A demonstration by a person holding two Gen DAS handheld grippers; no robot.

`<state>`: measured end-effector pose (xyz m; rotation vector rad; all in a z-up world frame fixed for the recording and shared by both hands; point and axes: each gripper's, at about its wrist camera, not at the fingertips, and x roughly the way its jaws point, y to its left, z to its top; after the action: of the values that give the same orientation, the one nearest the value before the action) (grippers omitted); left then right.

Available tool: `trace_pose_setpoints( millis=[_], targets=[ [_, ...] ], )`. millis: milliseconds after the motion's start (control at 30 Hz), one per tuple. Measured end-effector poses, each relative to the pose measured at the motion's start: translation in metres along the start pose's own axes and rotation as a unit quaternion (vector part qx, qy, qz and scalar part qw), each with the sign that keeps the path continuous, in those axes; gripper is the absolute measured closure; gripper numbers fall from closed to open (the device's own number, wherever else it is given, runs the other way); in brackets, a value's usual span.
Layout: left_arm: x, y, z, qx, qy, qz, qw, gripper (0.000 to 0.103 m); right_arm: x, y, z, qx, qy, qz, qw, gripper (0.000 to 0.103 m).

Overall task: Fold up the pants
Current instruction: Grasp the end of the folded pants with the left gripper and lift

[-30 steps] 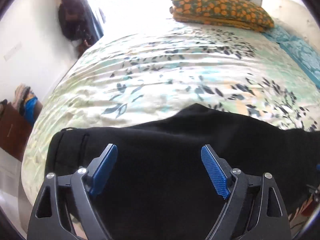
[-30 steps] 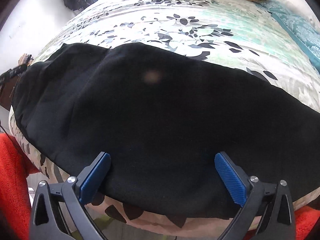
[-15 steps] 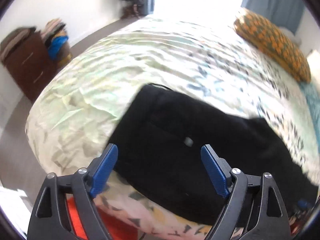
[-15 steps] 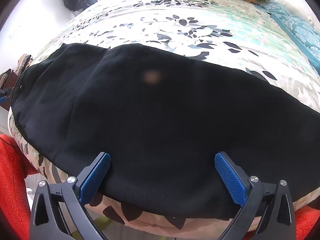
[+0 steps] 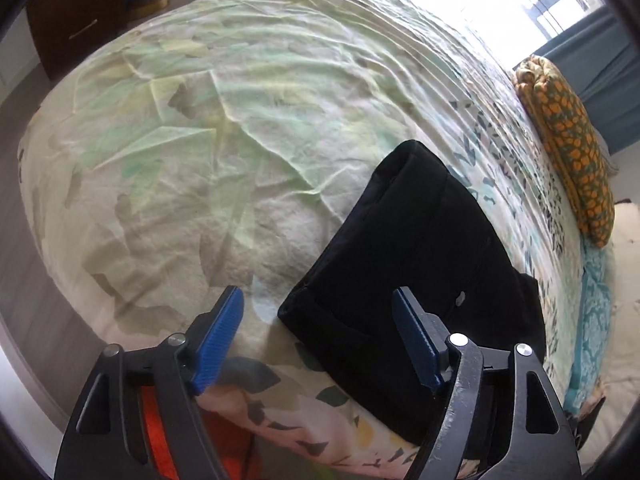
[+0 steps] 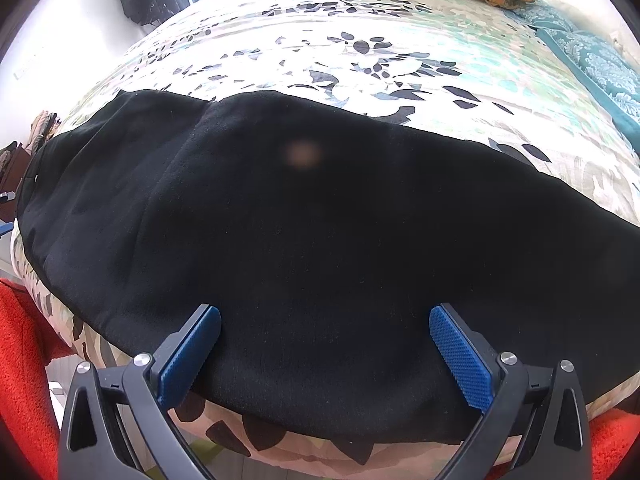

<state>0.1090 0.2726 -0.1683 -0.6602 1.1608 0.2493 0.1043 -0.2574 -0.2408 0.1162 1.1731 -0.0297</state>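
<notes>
— Where do you stand?
— My left gripper (image 5: 316, 340) has just been narrowing, unclenched, straddling the waistband corner of the black pants (image 5: 420, 264) near the bed's (image 5: 200, 152) front edge; my right gripper (image 6: 324, 344) gapes empty over them.
— The risk?
— Pinching one layer only, I'd guess; the fold would skew.

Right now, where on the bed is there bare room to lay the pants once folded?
The widest free patch is the bare bedspread left of the black pants, toward the dresser. A second strip lies between the pants and the orange pillow. The near edge is crowded: the pants cover it.
</notes>
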Motion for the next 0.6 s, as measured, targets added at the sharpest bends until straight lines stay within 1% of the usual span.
trace_pose_setpoints(
  millis=[33,67,100,133,167,200,267,333,400,433,500,533,600],
  targets=[
    [0.002,0.001,0.000,-0.007,0.000,-0.008,0.9999,0.045,0.000,0.000,0.000,0.001,0.000,0.000,1.000,0.000],
    [0.005,0.003,0.001,-0.016,0.003,-0.028,0.9995,0.060,0.000,0.000,0.000,0.001,0.000,0.000,1.000,0.000],
    [0.005,0.003,0.002,-0.023,0.005,-0.033,0.9992,0.061,0.000,0.000,0.000,0.001,0.000,0.000,1.000,0.000],
    [0.005,0.003,0.002,-0.024,0.000,-0.030,0.9993,0.067,0.000,0.000,0.000,0.001,-0.001,-0.001,1.000,0.000],
    [0.003,0.002,0.003,-0.020,-0.007,-0.025,0.9995,0.086,0.000,0.000,0.000,0.001,-0.001,-0.001,1.000,0.000],
    [0.000,0.001,0.003,-0.017,-0.014,-0.026,0.9994,0.091,0.000,0.000,0.000,0.001,-0.002,-0.001,1.000,0.000],
    [-0.011,-0.002,0.001,-0.015,-0.024,-0.036,0.9990,0.093,0.000,-0.001,-0.001,0.001,-0.003,0.000,1.000,0.000],
    [-0.027,-0.007,-0.005,0.003,-0.034,-0.036,0.9988,0.093,0.000,-0.001,-0.001,0.001,-0.003,0.001,1.000,0.000],
    [-0.035,-0.008,-0.010,0.010,-0.031,-0.031,0.9990,0.093,-0.001,-0.001,0.000,0.001,-0.003,0.002,1.000,0.000],
    [-0.034,-0.009,-0.011,0.015,-0.028,-0.023,0.9992,0.093,-0.001,-0.001,0.000,0.001,-0.004,0.003,1.000,0.000],
    [-0.023,-0.012,-0.010,0.038,-0.021,0.010,0.9990,0.093,0.000,-0.002,0.000,0.002,-0.004,0.003,1.000,0.000],
    [-0.014,-0.012,-0.009,0.042,-0.015,0.022,0.9987,0.093,0.000,-0.001,0.001,0.002,-0.004,0.003,1.000,0.000],
    [-0.002,-0.011,-0.005,0.036,-0.010,0.033,0.9987,0.093,0.000,-0.001,0.003,0.003,-0.003,0.005,1.000,0.000]
  ],
)
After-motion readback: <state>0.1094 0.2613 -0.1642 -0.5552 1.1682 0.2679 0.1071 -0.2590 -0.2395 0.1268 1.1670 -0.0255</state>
